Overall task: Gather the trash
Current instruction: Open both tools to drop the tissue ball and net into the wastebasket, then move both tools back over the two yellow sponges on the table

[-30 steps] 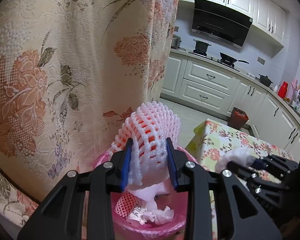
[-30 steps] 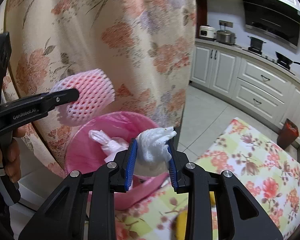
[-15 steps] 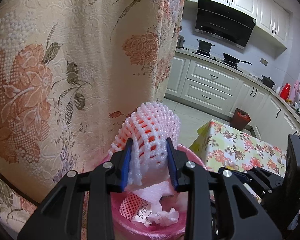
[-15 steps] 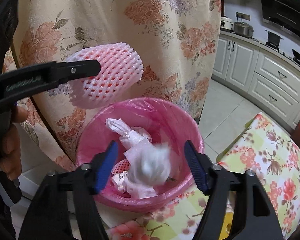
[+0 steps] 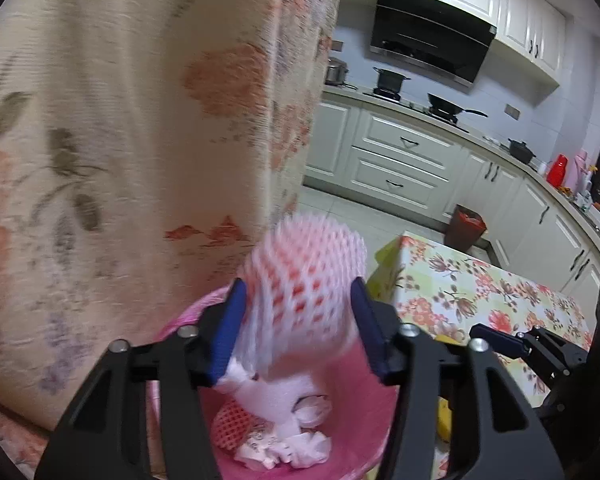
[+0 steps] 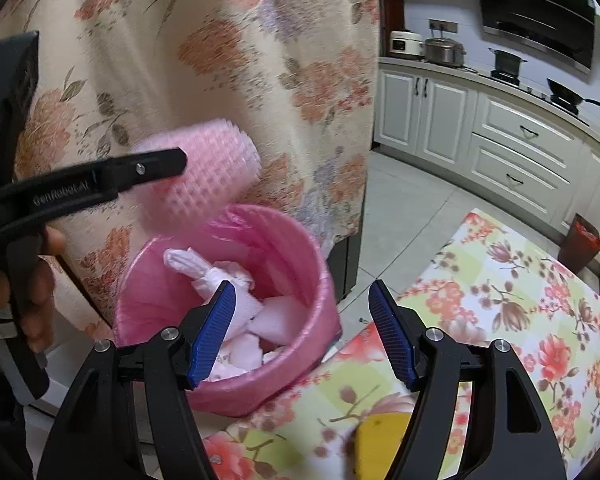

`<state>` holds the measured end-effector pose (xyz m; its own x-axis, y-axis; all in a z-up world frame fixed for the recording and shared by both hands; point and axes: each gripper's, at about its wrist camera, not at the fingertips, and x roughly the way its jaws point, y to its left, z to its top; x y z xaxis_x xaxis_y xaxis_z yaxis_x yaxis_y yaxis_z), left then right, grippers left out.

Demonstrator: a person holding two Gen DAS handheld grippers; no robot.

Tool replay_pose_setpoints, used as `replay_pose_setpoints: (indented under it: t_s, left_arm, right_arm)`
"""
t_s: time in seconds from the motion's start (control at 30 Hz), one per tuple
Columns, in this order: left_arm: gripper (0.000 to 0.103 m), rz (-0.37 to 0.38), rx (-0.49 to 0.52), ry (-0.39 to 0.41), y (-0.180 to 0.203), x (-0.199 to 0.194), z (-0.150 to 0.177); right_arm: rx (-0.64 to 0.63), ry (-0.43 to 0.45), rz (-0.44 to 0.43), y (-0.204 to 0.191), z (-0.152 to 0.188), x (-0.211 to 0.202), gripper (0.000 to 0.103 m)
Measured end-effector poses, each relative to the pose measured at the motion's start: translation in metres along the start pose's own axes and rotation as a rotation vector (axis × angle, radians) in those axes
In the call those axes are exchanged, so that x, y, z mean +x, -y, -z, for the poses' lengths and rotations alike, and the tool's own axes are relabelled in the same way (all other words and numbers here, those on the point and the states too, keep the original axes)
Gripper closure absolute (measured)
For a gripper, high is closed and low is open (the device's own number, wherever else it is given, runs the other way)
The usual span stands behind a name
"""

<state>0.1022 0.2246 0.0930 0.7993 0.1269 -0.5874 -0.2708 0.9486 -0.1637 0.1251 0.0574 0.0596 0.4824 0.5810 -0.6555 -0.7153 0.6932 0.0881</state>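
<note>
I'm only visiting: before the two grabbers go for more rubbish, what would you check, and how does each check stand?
1. Foam net above the pink bin: ok.
2. Left gripper letting go: fingers opening, net blurred between them; cannot tell if free.
3. Right gripper empty: ok, open.
4. Room left in the bin: ok, wrappers sit low.
5. Yellow item on the floral tablecloth: blurred, cannot tell if it is rubbish.

The white tissue wad, clamped in the right gripper (image 6: pixel 302 330) a second ago, is now released into the pink bin (image 6: pixel 320 276), and those jaws are spread. The left gripper (image 5: pixel 300 326) jaws are opening around the blurred foam net (image 5: pixel 304 292).
</note>
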Motion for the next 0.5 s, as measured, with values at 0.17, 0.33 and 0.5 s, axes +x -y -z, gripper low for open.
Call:
replay_pose_setpoints:
  t_s: [0.17,0.33,0.5]
  left_arm:
    - [0.036,-0.012,-0.007,-0.005,0.001,0.005,0.002]
    - [0.036,-0.026,-0.011,-0.009,-0.001,0.001,0.006]
    - [0.036,-0.027,-0.012,-0.011,-0.002,-0.004,0.009]
  right_arm:
    - [0.010,0.009,0.016,0.011,0.002,-0.006,0.037]
    - [0.034,0.012,0.029,0.026,0.006,-0.011,0.037]
    - [0.050,0.010,0.050,0.039,0.013,-0.017,0.037]
